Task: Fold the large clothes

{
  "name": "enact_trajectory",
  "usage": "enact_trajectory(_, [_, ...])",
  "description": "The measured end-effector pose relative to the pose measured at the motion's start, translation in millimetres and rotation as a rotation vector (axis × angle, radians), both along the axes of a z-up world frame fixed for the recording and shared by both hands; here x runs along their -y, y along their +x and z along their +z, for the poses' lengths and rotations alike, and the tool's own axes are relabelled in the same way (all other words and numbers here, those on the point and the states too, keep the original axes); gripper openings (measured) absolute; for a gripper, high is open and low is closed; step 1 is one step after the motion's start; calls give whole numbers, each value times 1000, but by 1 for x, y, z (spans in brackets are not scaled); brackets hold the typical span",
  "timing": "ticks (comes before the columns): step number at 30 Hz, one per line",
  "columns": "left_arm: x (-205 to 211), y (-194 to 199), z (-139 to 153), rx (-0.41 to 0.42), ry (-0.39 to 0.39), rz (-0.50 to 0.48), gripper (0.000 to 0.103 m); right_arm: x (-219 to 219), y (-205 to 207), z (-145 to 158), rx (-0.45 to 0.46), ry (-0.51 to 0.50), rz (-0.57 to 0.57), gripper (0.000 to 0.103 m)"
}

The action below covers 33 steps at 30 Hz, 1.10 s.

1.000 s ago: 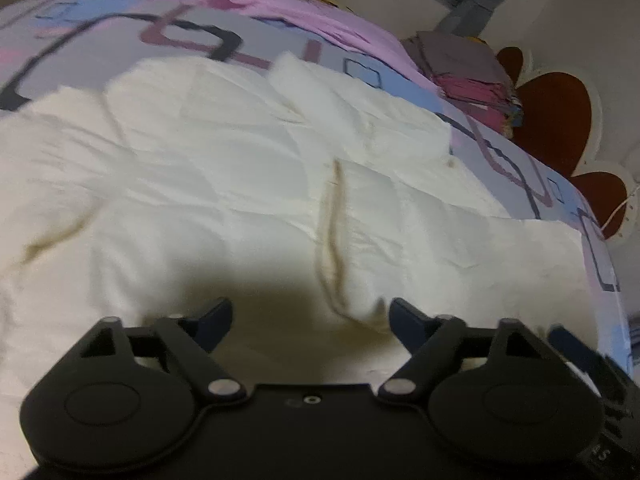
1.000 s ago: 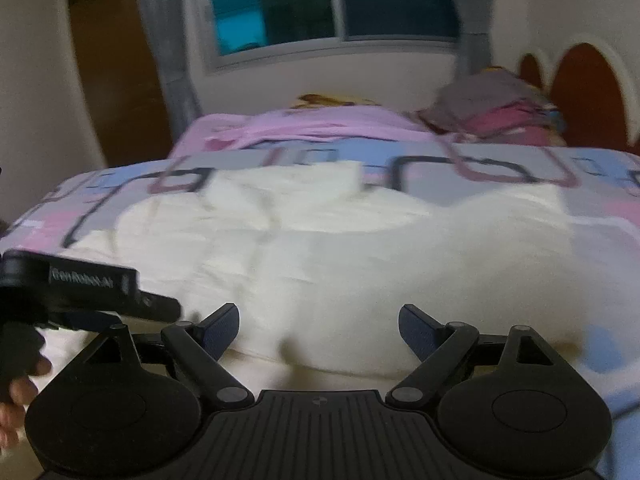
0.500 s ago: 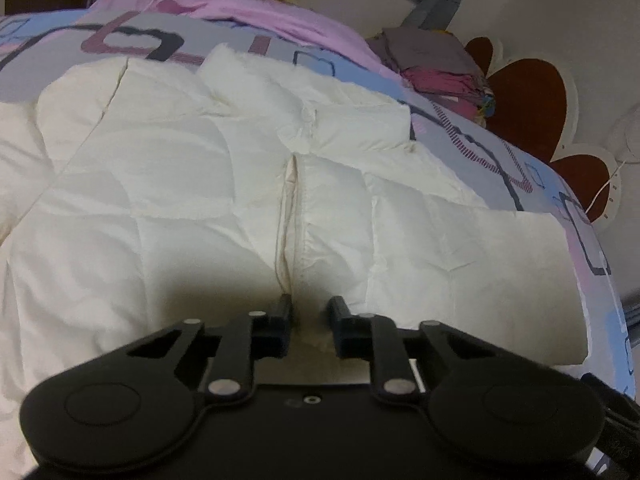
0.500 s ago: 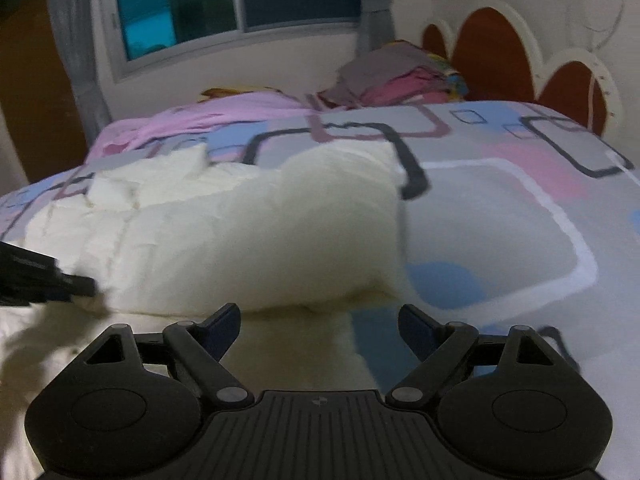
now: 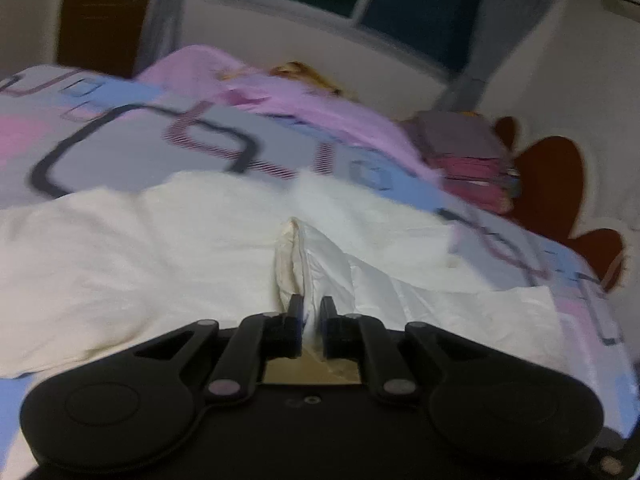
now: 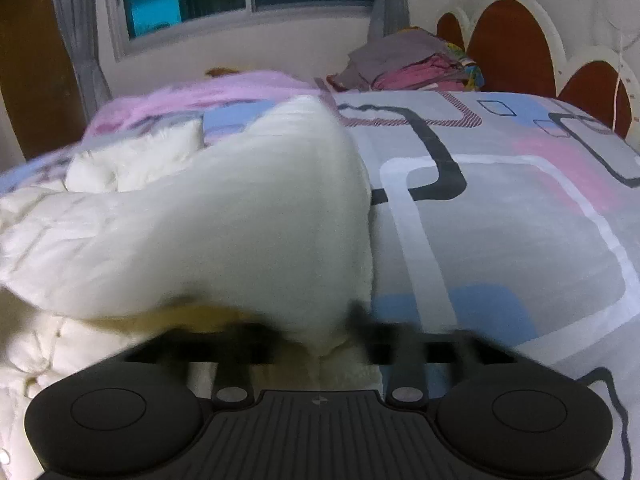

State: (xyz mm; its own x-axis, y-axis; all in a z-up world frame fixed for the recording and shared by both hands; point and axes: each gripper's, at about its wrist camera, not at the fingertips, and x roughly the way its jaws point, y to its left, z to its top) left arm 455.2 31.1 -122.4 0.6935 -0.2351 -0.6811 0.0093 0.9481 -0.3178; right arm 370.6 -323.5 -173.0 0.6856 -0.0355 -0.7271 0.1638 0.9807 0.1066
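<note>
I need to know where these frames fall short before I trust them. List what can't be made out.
- Right wrist view: the right gripper fingers are smeared by motion, so their grip on the cream padded garment is unclear.
- Left wrist view: the left gripper is pinched on a garment fold; its body hides the fabric below.
- Both views: the garment's near edge is cut off by the frame.
- Stacked clothes: too small to identify.

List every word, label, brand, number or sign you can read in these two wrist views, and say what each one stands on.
None can be read.
A small round mark on the right gripper body: a symbol, no letters.
Bedsheet: printed squares and lines only, no writing.
White padded jacket: no label or tag visible.
Folded clothes pile: too small and blurred to tell.
</note>
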Motion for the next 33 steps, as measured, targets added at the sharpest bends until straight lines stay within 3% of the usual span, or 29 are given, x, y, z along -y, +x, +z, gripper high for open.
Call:
enact_trajectory(9, [-9, -10, -52, -118, 64, 40, 7, 11, -6, -9, -42, 34, -31, 17])
enact_trajectory(12, [-12, -16, -48, -113, 97, 26, 7, 11, -9, 0, -66, 23, 10, 17])
enact_trajectory(14, [-18, -21, -38, -94, 111, 51, 15, 17, -20, 11, -59, 53, 13, 18])
enact_trajectory(16, [-27, -31, -27, -62, 124, 82, 23, 21, -34, 26, -26, 62, 5, 28])
enact_trajectory(19, [-34, -42, -10, -15, 121, 99, 23, 24, -40, 52, 65, 19, -3, 41])
enact_trajectory(26, [8, -18, 1, 34, 125, 2, 23, 14, 33, 63, 132, 32, 27, 41])
enact_trajectory(30, [32, 7, -21, -11, 143, -20, 23, -1, 77, 50, 130, 14, 26, 41])
enact_trajectory(33, [38, 13, -37, -29, 202, -11, 24, 0, 96, 29, 91, 7, 12, 41])
